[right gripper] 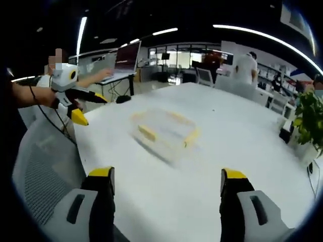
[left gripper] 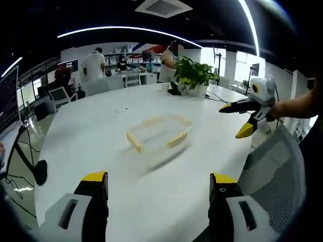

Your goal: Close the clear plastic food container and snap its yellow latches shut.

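The white bench (left gripper: 101, 131) is large and round-edged, and the clear container (left gripper: 159, 133) sits alone well in from its near edge, toward the middle. It rests flat with yellow latches (left gripper: 135, 142) showing on its sides; motion blur keeps me from telling whether the lid is already seated or the latches are down.

In the left gripper view, the container's long axis runs slantwise across the bench, from lower left up to the right. It lies straight ahead of the left hand-held gripper (left gripper: 157, 189), which is wide open and empty, well short of it. The right hand-held gripper (left gripper: 241, 120) hangs over the bench's right edge, jaws parted, nothing between them, also apart from the container.

Neither looks clearly nearer. I judge both must reach inward, one to each long side, before pressing.
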`<state>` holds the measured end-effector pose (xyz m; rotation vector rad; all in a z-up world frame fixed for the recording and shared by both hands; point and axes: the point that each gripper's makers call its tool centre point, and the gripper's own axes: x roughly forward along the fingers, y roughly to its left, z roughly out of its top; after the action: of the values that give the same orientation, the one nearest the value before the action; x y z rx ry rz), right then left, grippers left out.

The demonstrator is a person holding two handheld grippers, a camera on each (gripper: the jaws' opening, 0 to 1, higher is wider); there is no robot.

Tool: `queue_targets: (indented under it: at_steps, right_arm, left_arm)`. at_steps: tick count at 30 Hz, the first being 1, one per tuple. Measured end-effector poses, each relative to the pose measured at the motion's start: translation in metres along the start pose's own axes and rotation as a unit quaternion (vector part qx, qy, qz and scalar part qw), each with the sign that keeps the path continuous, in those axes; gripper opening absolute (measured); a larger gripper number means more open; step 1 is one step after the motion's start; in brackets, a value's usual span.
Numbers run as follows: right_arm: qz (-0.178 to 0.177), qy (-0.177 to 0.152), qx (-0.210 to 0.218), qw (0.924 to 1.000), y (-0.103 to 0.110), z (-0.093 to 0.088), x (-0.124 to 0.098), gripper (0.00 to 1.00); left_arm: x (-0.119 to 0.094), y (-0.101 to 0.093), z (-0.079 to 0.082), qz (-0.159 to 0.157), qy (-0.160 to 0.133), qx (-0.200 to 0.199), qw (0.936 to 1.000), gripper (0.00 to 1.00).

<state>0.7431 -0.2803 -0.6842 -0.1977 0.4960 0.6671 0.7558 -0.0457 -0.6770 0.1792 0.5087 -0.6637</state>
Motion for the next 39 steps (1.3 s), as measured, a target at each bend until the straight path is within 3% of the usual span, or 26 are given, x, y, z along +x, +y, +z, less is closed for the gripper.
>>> queue_targets:
  at_steps: [2,7,8,17,39]
  right_arm:
    - [0.0,-0.001,0.002,1.0,0.002,0.0,-0.003,0.9]
    - [0.006,-0.003,-0.006,1.0,0.007,-0.003,-0.011,1.0]
    - [0.006,0.001,-0.019,0.9998,0.007,-0.005,-0.013,1.0]
    - [-0.004,0.003,0.0,1.0,0.0,-0.012,-0.02,1.0]
    - [0.003,0.007,-0.009,0.9999,0.001,-0.009,-0.017,1.0]
  left_arm:
    - [-0.004,-0.001,-0.001,0.004,0.001,-0.003,1.0,0.93]
    - [-0.012,-0.005,-0.001,0.007,-0.001,-0.007,1.0,0.99]
    - [-0.013,-0.007,-0.002,0.004,0.001,-0.005,1.0,0.99]
    - [-0.014,-0.009,-0.007,0.001,0.017,0.013,0.9998,0.99]
    - [-0.015,-0.006,-0.004,0.007,0.011,0.013,0.9998,0.99]
